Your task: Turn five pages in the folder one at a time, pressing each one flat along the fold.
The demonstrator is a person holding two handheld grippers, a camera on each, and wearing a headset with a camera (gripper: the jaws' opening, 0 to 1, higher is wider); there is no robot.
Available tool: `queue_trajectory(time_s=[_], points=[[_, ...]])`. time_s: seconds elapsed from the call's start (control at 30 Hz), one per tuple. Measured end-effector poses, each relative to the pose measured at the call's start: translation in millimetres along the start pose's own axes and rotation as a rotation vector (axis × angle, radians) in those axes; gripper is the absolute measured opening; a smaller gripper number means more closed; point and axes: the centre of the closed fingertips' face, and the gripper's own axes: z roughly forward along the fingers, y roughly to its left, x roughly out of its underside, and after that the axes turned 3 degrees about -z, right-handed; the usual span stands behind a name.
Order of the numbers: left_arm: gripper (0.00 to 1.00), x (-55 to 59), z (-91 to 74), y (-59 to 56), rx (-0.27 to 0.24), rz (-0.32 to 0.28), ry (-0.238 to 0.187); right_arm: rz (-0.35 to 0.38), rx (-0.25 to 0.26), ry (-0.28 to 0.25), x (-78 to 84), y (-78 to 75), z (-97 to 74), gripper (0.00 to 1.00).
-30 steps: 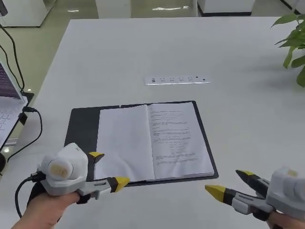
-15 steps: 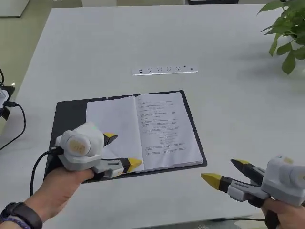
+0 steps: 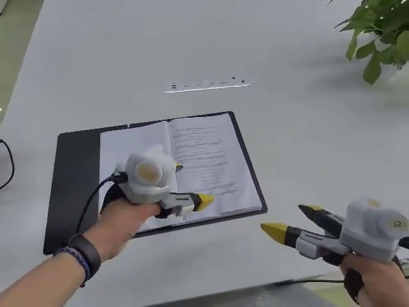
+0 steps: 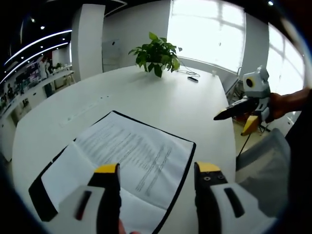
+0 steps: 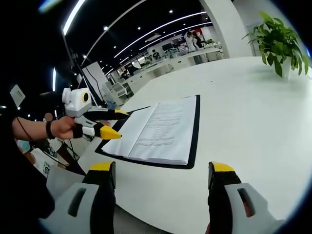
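Over the near edge of the folder (image 3: pixel 73 185), the left gripper (image 3: pixel 192 185) is hovering with jaws spread, holding nothing. Just off the folder's near right corner, the right gripper (image 3: pixel 287 219) is waiting, likewise agape and empty. Blank sheet (image 3: pixel 118 150) and printed page (image 3: pixel 208 157) are lying flat (turns already made cannot be counted); turning and pressing are apparently remaining.
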Motion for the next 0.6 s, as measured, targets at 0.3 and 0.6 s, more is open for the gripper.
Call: queue_trajectory(time_s=[0.3, 0.6], points=[[0.61, -10.6, 36.3, -15.0, 0.042, 0.038, 0.014, 0.015, 0.008, -0.004, -0.1, -5.3, -1.5, 0.77], [0.64, -9.4, 71.4, -24.2, 0.038, 0.039, 0.035, 0.024, 0.002, 0.009, 6.7, -5.8, -1.8, 0.76]])
